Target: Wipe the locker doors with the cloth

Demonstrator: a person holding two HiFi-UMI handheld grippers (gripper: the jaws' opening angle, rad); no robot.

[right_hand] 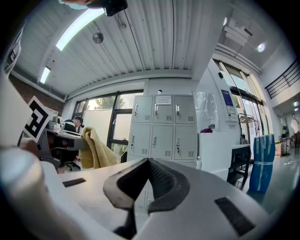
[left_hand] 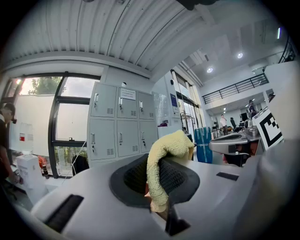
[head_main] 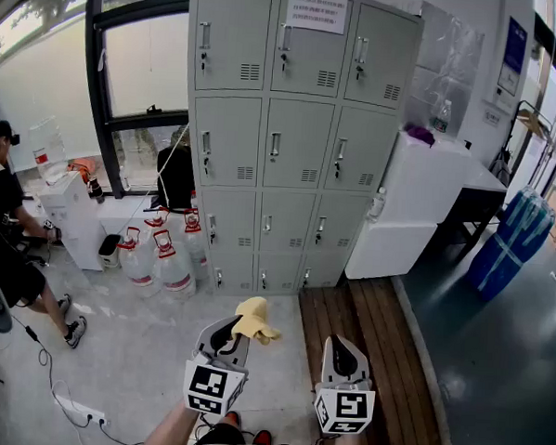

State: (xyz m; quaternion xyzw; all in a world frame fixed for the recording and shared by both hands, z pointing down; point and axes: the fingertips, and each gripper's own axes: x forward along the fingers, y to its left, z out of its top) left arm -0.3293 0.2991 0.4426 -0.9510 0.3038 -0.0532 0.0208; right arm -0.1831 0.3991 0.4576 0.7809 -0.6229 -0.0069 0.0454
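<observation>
While facing the lockers (head_main: 297, 134) | left tool (head_main: 237, 328) clenched on yellow cloth (head_main: 254, 320) | right tool (head_main: 344, 349) closed, empty | door notice (head_main: 316, 11) illegible

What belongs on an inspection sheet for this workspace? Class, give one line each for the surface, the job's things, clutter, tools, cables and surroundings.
Surface: grey locker doors all shut; dirt too small to tell.
Job's things: yellow cloth, apart from the lockers.
Clutter: red-capped jugs on the floor left of the lockers; blue wrapped bundle at right.
Tools: left tool shut on the cloth; right tool shut, empty.
Cables: power strip and its cord on the floor at left.
Surroundings: windows behind; a person at far left; white cabinet beside the lockers.
</observation>
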